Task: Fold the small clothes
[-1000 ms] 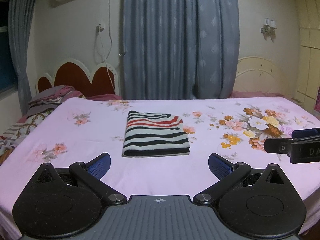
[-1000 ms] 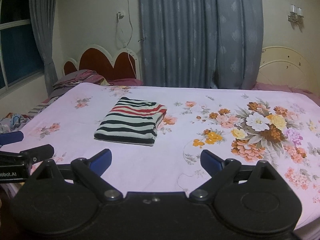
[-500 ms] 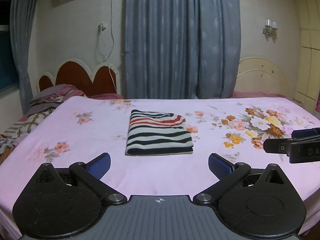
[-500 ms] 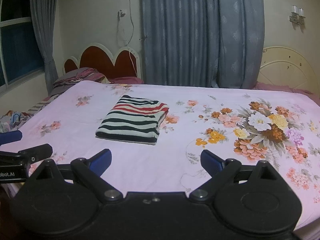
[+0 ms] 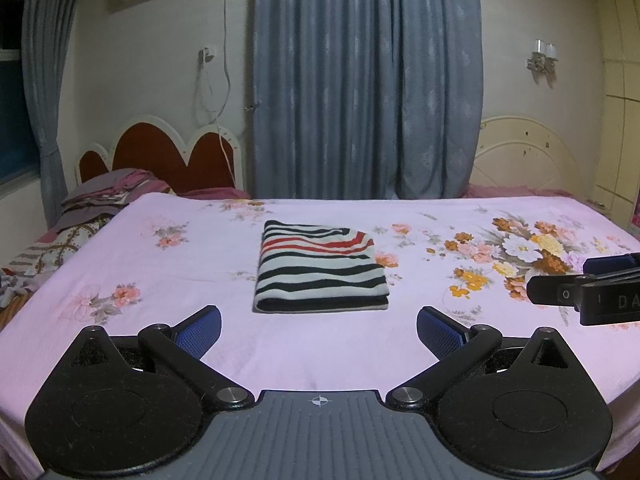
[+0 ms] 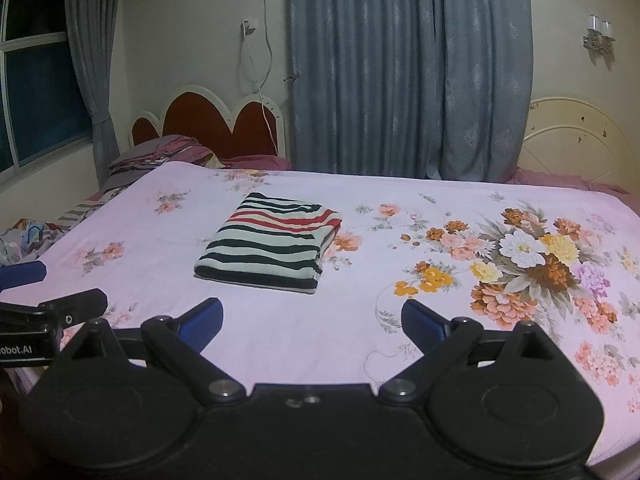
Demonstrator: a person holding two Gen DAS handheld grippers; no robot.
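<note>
Both my hand-held grippers, left (image 5: pixel 319 326) and right (image 6: pixel 311 317), gape wide, holding nothing, above the bed (image 5: pixel 200 264). Folded shirt (image 5: pixel 320 268) lies mid-bed, ahead. Left body reads "obot.AI".

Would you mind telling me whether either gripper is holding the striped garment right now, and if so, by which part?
Nothing is held. The left gripper and right gripper are both open, and the folded striped garment lies apart from them on the bed.
</note>
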